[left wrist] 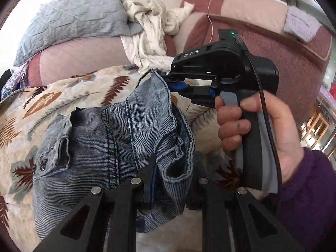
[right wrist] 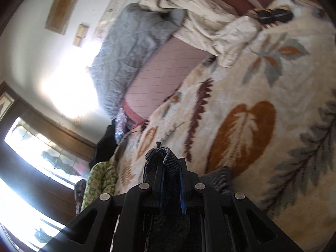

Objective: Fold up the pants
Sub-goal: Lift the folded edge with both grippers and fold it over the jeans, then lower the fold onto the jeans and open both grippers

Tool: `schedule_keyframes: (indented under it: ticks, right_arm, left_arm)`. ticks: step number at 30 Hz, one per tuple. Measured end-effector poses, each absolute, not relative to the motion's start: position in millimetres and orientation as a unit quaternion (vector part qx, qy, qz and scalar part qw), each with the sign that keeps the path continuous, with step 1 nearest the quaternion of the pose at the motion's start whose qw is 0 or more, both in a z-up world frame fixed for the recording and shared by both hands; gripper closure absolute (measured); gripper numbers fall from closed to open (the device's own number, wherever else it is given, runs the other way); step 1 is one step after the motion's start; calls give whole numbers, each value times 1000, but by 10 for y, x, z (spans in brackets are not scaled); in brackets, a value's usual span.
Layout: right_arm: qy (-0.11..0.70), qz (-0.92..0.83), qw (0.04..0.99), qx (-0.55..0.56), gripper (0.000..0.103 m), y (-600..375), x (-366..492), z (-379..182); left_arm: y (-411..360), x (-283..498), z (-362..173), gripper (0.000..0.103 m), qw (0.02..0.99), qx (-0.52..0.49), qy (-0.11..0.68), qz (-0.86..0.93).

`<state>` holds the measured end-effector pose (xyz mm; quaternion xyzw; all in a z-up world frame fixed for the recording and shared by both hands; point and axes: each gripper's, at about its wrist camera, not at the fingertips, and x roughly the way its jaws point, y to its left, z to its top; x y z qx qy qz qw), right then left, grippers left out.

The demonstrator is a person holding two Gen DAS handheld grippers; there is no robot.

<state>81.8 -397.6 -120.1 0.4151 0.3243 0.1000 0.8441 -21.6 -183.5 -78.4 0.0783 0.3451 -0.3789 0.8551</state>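
Note:
Blue-grey denim pants (left wrist: 117,138) hang bunched over a leaf-patterned blanket (left wrist: 52,105). Low in the left wrist view, my left gripper (left wrist: 172,182) is shut on a thick folded edge of the denim. My right gripper (left wrist: 164,77) reaches in from the right, held by a hand (left wrist: 258,130) in a purple sleeve, and is shut on an upper corner of the pants. The right wrist view shows that gripper (right wrist: 169,168) up close, with a fold of denim (right wrist: 163,155) sticking out past its pads. The rest of the pants is hidden there.
The blanket (right wrist: 262,84) covers a bed. Behind it lie a grey quilt (left wrist: 73,19), a crumpled cream cloth (left wrist: 149,31) and maroon and pink bedding (left wrist: 262,48). A green patterned cloth (right wrist: 98,180) lies at the bed's edge by a bright window (right wrist: 25,157).

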Motion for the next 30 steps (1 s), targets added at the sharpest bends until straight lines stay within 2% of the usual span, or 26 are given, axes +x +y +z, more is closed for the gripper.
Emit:
schedule_keyframes:
  ticks: [4, 6, 8, 9, 11, 15, 20, 23, 30]
  right_arm:
    - [365, 71, 818, 438, 86, -4155, 883, -1413]
    - [378, 51, 816, 434, 80, -4211, 873, -1435]
    - [383, 32, 824, 416, 58, -4242, 849, -1414]
    - [382, 29, 826, 414, 56, -4260, 835, -1407]
    - [378, 24, 831, 408, 55, -4286, 802, -1362]
    - [352, -36, 850, 390, 54, -4445, 663, -1237]
    - [286, -3, 869, 403, 53, -4492, 434, -982]
    - [268, 41, 885, 379, 53, -4308, 354, -807]
    - [292, 94, 913, 270, 53, -3678, 296, -585]
  left_arm:
    - [-1954, -132, -881, 82, 852, 96, 353, -375]
    - [-1973, -146, -875, 73, 856, 97, 357, -361]
    - [-1972, -185, -829, 64, 853, 97, 358, -366]
    - [-1964, -210, -794, 55, 852, 96, 357, -371]
    - [-1912, -257, -700, 46, 849, 84, 357, -381]
    - [-1779, -459, -491, 42, 855, 84, 333, -388]
    - [-1536, -513, -296, 40, 888, 143, 284, -331]
    - [-1324, -308, -244, 40, 908, 148, 283, -272]
    - [-962, 144, -370, 39, 928, 122, 314, -156]
